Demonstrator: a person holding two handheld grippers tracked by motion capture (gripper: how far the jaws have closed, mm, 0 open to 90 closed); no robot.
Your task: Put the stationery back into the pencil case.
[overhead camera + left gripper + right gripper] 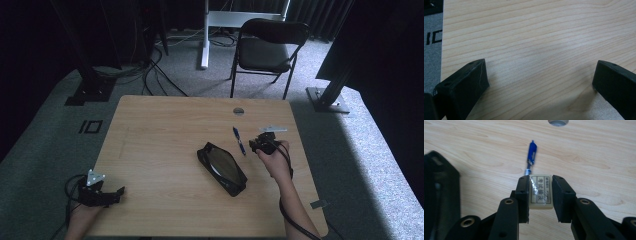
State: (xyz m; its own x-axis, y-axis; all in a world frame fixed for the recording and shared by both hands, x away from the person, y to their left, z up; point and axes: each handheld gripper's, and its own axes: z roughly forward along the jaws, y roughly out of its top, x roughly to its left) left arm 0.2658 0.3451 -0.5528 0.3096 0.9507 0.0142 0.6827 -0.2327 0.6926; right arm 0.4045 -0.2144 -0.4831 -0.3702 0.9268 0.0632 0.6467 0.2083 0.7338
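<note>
My right gripper [540,195] pinches a small eraser [541,192] between its two pads, one on each long side, the printed label facing up. It hangs a little above the wood, just right of the pencil case [222,168]. I judge the eraser light and rubbery, firm enough that the pads bite without crushing it, and its wrapper a bit slick, so a squeeze across the middle of the block, as I have it, looks like the safest hold. Taken nearer a corner, it could twist out.

Just beyond the eraser lies a blue pen [531,156], its tip end hidden behind the block; it sits between me and the cable hole [558,122] at the far edge. The black case lies open on a slant in the middle of the table [160,130], and its near rim is what I would have to clear if the eraser is meant to go inside.

My left gripper [539,82] rests at the near left corner, jaws spread wide over bare wood, nothing between them, well apart from everything else.
</note>
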